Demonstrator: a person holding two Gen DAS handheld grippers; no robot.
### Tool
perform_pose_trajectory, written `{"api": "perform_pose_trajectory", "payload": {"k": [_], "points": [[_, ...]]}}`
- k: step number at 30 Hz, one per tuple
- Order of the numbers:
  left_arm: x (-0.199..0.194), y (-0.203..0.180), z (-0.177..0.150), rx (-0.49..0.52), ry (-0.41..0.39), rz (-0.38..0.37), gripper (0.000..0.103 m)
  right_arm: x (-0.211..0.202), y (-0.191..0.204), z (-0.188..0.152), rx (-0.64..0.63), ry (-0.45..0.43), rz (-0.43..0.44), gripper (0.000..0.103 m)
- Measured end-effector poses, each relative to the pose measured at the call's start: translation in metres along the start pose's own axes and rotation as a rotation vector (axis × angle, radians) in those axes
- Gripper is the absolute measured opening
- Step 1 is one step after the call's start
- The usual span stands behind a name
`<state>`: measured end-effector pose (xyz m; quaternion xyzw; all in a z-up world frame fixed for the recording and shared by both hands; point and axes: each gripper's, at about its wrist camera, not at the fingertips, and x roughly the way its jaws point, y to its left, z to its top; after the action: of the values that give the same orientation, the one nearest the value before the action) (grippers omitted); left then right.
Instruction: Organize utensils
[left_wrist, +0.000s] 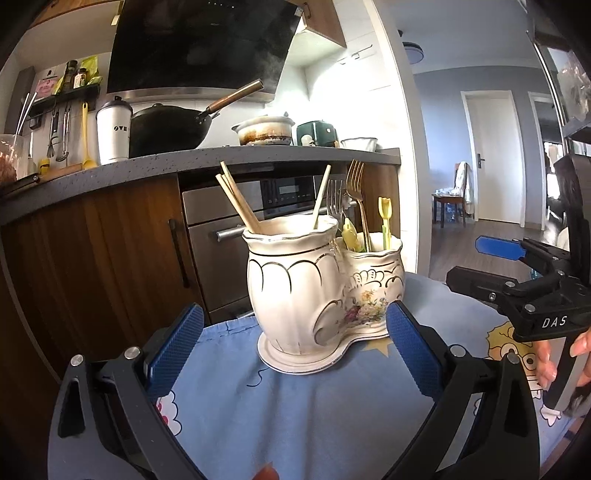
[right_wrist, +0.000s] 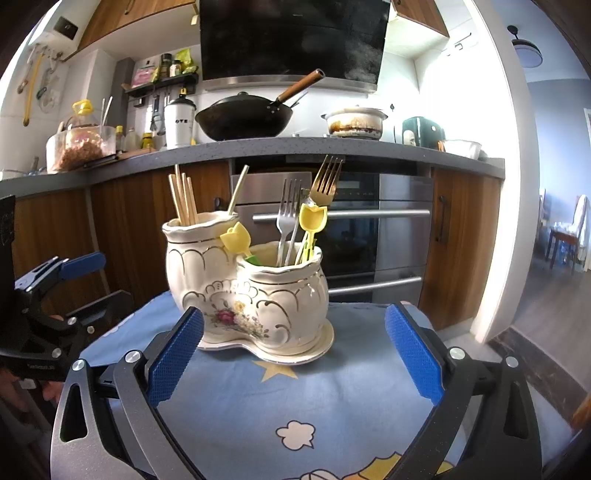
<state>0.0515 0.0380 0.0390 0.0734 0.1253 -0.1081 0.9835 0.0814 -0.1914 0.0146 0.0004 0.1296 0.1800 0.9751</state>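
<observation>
A white ceramic double utensil holder with gold trim and a flower print stands on a blue cartoon cloth. Its taller pot holds wooden chopsticks. Its lower pot holds a silver fork, a gold fork and yellow tulip-topped picks. My left gripper is open and empty just in front of the holder. My right gripper is open and empty, also in front of it, and shows in the left wrist view at the right.
Behind the table a grey counter carries a black wok, a white pot, a white tumbler and jars. An oven and wood cabinets stand below. A hallway with a chair opens at the right.
</observation>
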Motion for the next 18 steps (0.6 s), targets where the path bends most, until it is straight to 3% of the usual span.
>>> {"api": "perform_pose_trajectory", "payload": {"k": [18], "points": [[0.0011, 0.0036, -0.0001, -0.018, 0.004, -0.007, 0.098, 0.0, 0.0003, 0.0, 0.001, 0.0, 0.0, 0.098]]}}
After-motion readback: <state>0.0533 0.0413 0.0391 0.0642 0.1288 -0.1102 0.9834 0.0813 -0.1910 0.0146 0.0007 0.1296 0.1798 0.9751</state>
